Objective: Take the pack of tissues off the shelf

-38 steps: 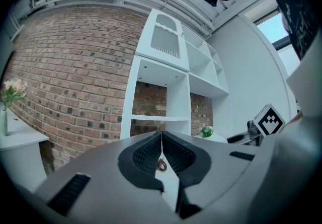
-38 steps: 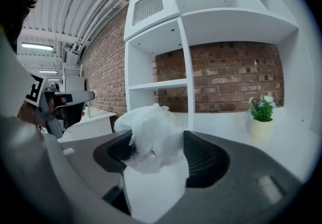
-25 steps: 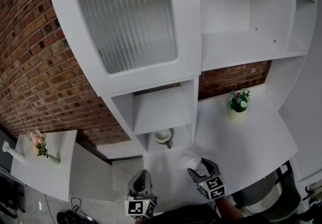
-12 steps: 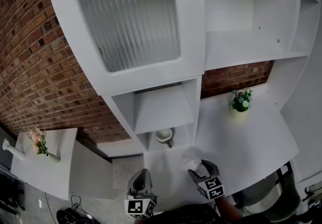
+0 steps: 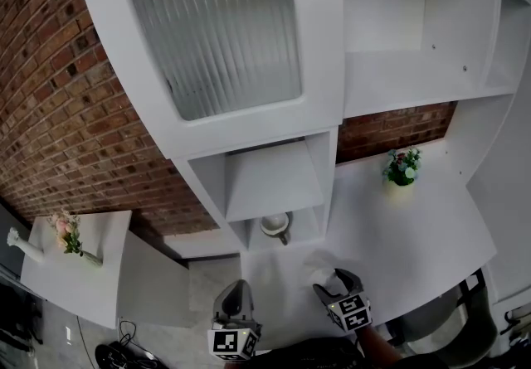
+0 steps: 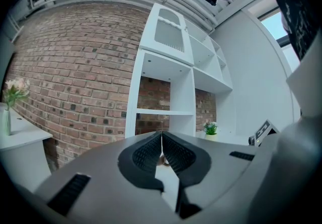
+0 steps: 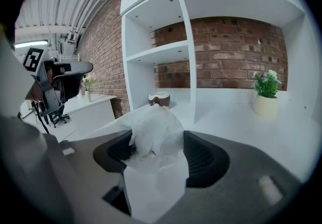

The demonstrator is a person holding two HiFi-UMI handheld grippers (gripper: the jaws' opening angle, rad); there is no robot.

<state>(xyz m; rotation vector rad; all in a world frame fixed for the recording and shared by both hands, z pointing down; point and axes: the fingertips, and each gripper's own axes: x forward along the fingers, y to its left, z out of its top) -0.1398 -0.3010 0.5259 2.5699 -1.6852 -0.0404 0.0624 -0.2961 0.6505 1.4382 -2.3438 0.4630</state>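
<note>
The pack of tissues [image 7: 153, 130], white and crumpled, sits between the jaws of my right gripper [image 7: 158, 141], which is shut on it. In the head view the pack [image 5: 319, 263] shows as a pale lump just ahead of the right gripper [image 5: 335, 283], low over the white countertop [image 5: 398, 235] in front of the shelf unit [image 5: 274, 185]. My left gripper [image 5: 235, 299] hangs to the left of it, off the counter's edge. In the left gripper view its jaws [image 6: 161, 145] are shut together with nothing in them.
A brown-and-white bowl [image 5: 272, 225] [image 7: 159, 98] stands in the lowest cubby of the shelf. A small potted plant [image 5: 401, 168] [image 7: 265, 95] stands on the counter by the brick wall. A side desk with a flower vase [image 5: 66, 235] is at the far left.
My right gripper has sunk a little toward the countertop with the tissue pack in it. The left gripper has stayed where it was.
</note>
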